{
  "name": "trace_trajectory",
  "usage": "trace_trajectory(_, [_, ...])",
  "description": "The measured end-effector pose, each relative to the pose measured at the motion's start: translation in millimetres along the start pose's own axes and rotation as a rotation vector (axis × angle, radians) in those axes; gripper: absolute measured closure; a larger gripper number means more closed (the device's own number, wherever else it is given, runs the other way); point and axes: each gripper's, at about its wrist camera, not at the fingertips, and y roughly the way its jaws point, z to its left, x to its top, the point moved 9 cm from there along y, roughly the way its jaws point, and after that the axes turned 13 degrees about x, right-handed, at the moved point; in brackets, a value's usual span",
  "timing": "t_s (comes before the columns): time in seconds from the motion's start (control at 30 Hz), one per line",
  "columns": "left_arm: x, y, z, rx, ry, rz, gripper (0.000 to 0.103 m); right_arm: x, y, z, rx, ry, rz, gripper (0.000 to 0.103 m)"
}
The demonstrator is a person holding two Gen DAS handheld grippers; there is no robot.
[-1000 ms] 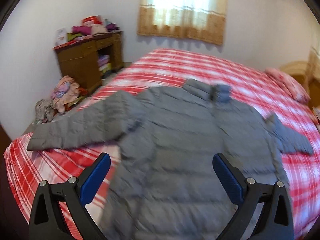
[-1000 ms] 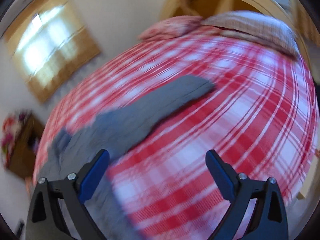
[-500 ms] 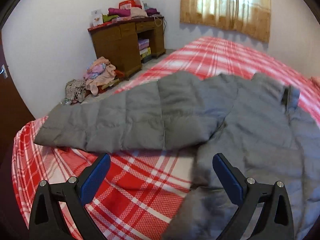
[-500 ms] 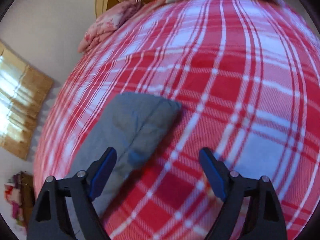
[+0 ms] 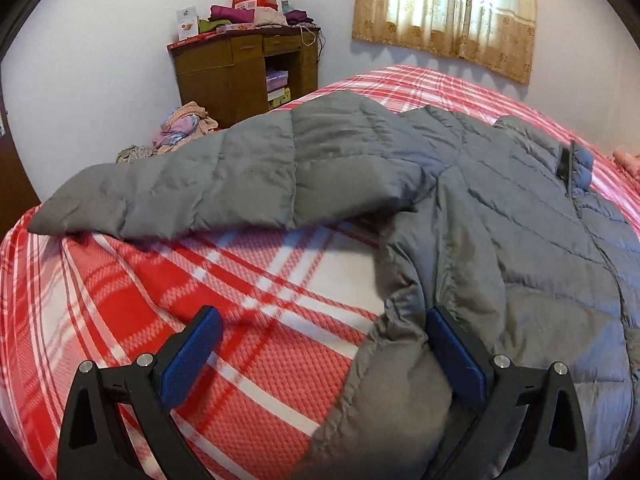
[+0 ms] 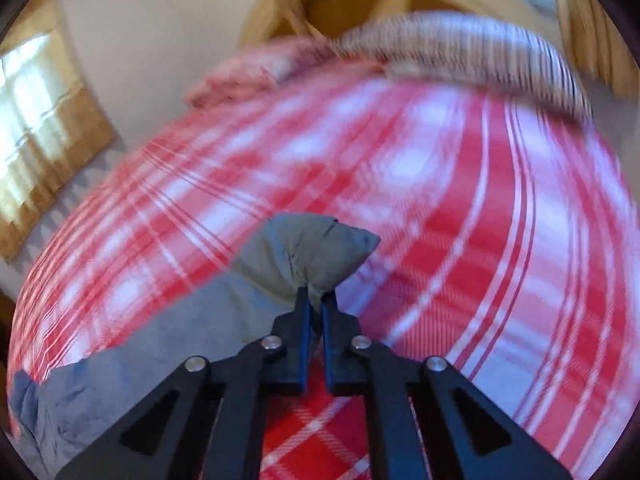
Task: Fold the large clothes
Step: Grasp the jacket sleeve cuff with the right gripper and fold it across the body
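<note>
Two tools work a grey puffer jacket (image 5: 500, 220) spread on a bed (image 5: 260, 280) with a red plaid cover. The left tool (image 5: 324, 354) hangs with its jaws wide apart: the bare cover lies under its left pad, the jacket's lower side edge touches its right pad, and one sleeve (image 5: 224, 184) stretches across ahead of it. The right tool (image 6: 315, 300) has just been closing and is clamped on the cuff end of the other sleeve (image 6: 308, 252), which bunches just ahead of its tips.
</note>
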Motion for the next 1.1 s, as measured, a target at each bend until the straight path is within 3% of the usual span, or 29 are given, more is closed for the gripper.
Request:
trace_trajectory(0.1, [-1,1,0,-0.002,-0.002,-0.006,0.001,12,-30,59,0.072,-0.167,-0.044,0.095])
trace_trajectory(0.2, [-1,3,1,-0.010,-0.018,-0.001,0.001,3,-61,129,0.173,-0.313,-0.067,0.095])
trace_trajectory(0.37, [6,-5,3,0.008,0.012,0.002,0.001,-58,-108,253,0.370,-0.539,-0.063,0.096])
trace_trajectory(0.5, [22,-31,14,-0.015,0.000,-0.040,0.001,-117,-125,316,0.489,-0.610,-0.013,0.096])
trace_trajectory(0.7, [44,-61,42,-0.045,-0.014,-0.098,0.001,-194,-130,376,0.587,-0.722,0.042,0.096])
trace_trajectory(1.1, [57,-62,79,-0.055,-0.053,-0.125,0.001,-340,-142,491,0.765,-0.853,0.194,0.096])
